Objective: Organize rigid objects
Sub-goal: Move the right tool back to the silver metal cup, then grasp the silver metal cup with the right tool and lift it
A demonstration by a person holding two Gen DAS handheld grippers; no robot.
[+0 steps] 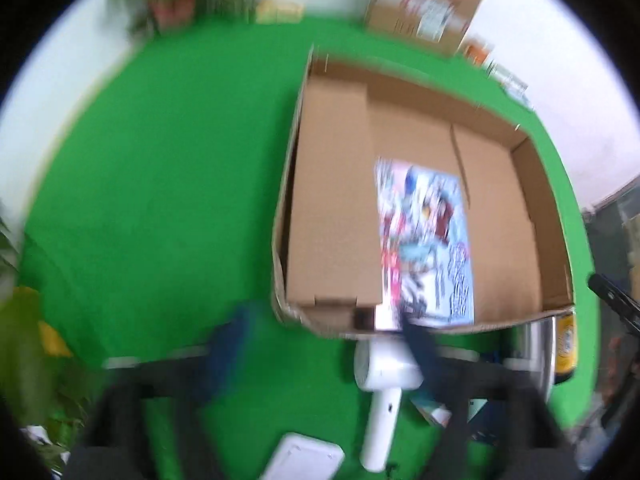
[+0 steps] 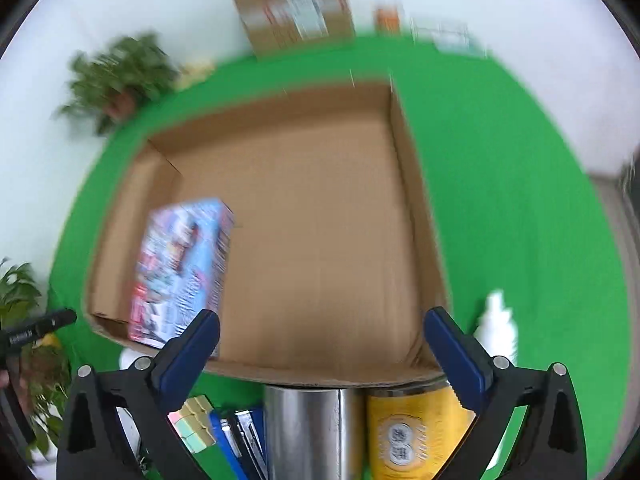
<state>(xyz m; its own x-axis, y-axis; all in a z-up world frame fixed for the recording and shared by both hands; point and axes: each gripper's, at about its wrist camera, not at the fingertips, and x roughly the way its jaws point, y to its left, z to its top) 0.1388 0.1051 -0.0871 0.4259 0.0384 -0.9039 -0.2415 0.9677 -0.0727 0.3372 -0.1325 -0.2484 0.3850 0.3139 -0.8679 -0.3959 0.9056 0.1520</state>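
Right gripper (image 2: 322, 330): fingers spread wide, holding nothing, over the near edge of the open cardboard box (image 2: 416, 200). Left gripper (image 1: 320, 344): blurred, fingers apart, empty. Colourful printed box (image 2: 180, 272): lying inside the cardboard box, left side. Green table (image 2: 500, 200).

Open cardboard box (image 2: 320, 208) filling frame centre on green surface, colourful printed carton (image 2: 182, 268) lying flat inside at its left, silver tin (image 2: 304, 432) and yellow tin (image 2: 412, 432) at bottom edge, white bottle (image 2: 496, 332) lower right.
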